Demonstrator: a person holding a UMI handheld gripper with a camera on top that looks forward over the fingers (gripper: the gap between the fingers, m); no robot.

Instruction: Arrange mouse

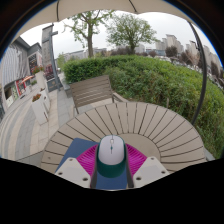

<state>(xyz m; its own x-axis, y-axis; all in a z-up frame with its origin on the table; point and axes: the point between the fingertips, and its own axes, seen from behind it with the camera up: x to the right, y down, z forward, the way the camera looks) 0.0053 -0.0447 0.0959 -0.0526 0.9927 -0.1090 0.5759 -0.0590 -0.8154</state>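
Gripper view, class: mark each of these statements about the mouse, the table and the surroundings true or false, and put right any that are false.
1. The mouse lies between the two fingers. True.
2. The mouse is all black. False: its top is white, with a dark green lower part.
3. The table is made of wooden slats that fan out. True.
4. A wooden bench stands beyond the table. True.
5. The scene is indoors, in a kitchen. False: it is outdoors, with a hedge, trees and buildings behind.
6. The mouse lies on a red mat. False: the mat under it is blue-grey.
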